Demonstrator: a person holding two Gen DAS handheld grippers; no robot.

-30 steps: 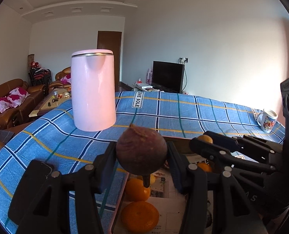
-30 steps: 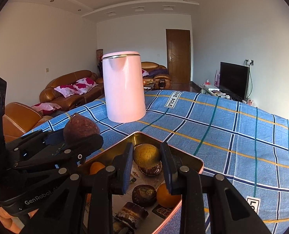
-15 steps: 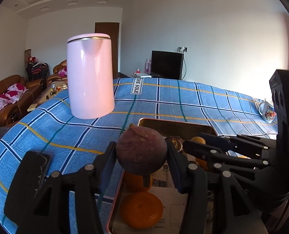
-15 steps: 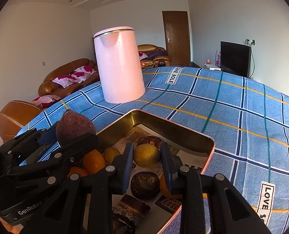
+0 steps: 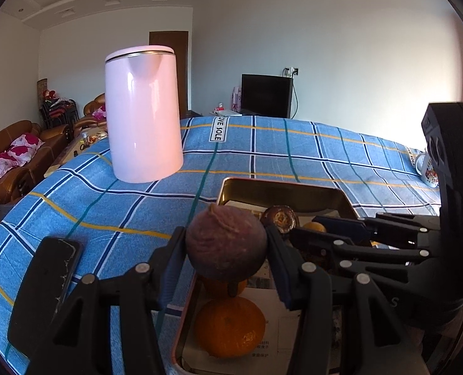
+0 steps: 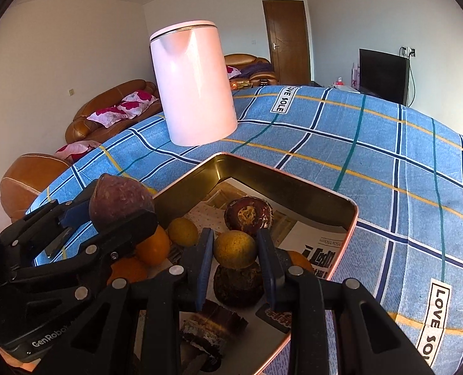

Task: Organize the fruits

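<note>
My left gripper point(image 5: 226, 250) is shut on a dark purple passion fruit point(image 5: 226, 245) and holds it above the near left part of a gold metal tray point(image 5: 281, 187). The same fruit shows in the right wrist view point(image 6: 120, 201). My right gripper point(image 6: 235, 250) is shut on a small yellow-green fruit point(image 6: 235, 249) and holds it over the tray point(image 6: 281, 181). The tray holds oranges point(image 5: 229, 328), a second yellow-green fruit point(image 6: 183, 231) and several dark brown fruits point(image 6: 248, 212) on newspaper.
A tall pink kettle point(image 5: 142, 115) stands on the blue checked tablecloth point(image 5: 137, 218) behind the tray. A black phone point(image 5: 45, 284) lies at the near left. A mug point(image 5: 428, 168) stands at the far right edge. Sofas and a TV lie beyond the table.
Both grippers have come lower and tilted down over the tray, each still holding its fruit. More of the tray's inside shows now.
</note>
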